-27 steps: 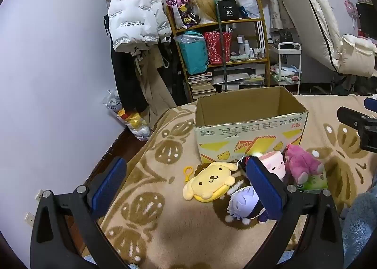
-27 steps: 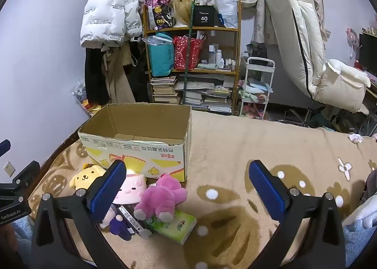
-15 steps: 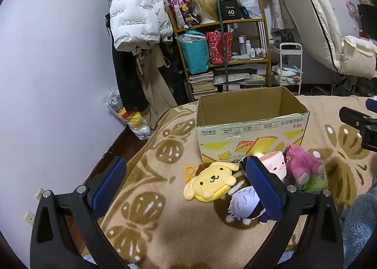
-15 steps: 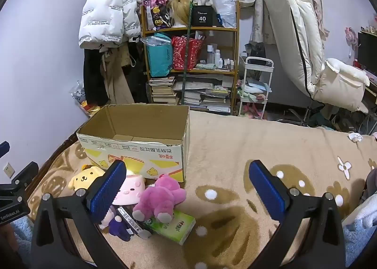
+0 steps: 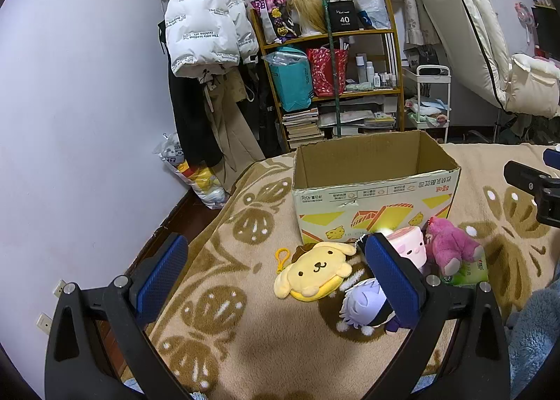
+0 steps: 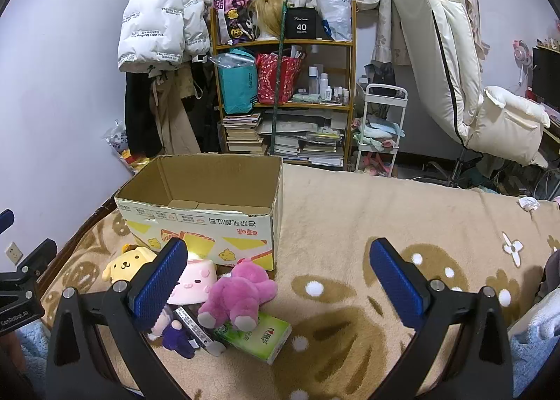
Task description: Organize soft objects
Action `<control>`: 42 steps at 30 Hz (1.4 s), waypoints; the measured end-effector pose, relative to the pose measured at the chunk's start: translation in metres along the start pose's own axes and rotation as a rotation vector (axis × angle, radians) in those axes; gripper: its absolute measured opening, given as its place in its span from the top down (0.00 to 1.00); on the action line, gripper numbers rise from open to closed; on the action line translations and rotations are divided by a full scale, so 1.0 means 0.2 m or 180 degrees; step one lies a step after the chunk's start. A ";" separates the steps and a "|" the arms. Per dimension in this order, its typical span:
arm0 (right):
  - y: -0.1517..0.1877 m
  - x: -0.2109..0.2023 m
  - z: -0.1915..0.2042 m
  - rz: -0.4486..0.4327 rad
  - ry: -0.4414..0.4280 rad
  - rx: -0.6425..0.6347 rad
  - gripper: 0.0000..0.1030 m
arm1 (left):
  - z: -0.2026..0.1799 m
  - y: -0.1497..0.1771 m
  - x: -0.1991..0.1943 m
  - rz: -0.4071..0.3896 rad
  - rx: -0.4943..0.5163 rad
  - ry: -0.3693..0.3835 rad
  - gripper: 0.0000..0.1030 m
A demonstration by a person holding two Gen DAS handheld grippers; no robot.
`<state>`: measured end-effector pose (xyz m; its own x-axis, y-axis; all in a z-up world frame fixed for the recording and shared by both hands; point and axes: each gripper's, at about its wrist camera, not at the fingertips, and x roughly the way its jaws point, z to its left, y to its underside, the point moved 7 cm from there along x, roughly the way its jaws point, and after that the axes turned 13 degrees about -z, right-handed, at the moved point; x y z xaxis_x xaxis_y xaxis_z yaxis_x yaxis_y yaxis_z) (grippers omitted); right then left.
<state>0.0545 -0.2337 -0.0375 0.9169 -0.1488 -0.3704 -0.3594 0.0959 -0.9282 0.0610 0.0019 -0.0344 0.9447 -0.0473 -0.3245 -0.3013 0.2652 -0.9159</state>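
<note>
A bed (image 6: 350, 225) covered by a tan blanket with brown patterns carries everything. An open cardboard box (image 6: 210, 218) sits at 10 o'clock in the right wrist view, nothing visible inside. Just in front of it, at 8 o'clock, the soft toys cluster: a pink plush bear (image 6: 241, 291) lies on a green tissue pack (image 6: 259, 333), touching a pale pink plush (image 6: 194, 281); a yellow dog plush (image 5: 315, 270) lies just left of them, and a white-haired doll (image 5: 364, 305) lies near it, at 5 o'clock in the left view. The left gripper (image 5: 276, 281) hangs above the blanket, fingers released and wide, grasping nothing. The right gripper (image 6: 276, 281) likewise hangs, fingers released, with nothing between them.
</note>
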 end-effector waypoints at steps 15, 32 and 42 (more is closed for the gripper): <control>0.00 0.00 0.00 0.0004 -0.0011 0.0005 0.00 | 0.00 0.00 0.00 -0.0003 -0.0003 -0.0002 0.03; 0.00 0.00 0.00 0.0005 -0.0015 0.0003 0.00 | 0.05 -0.01 -0.01 0.0006 -0.0009 -0.0007 0.03; 0.01 0.01 0.01 0.0006 -0.0014 0.0006 0.00 | 0.05 -0.01 -0.01 0.0001 -0.0008 -0.0011 0.03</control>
<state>0.0554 -0.2316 -0.0401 0.9170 -0.1443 -0.3720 -0.3608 0.0979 -0.9275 0.0601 0.0114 -0.0294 0.9450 -0.0438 -0.3240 -0.3020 0.2627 -0.9164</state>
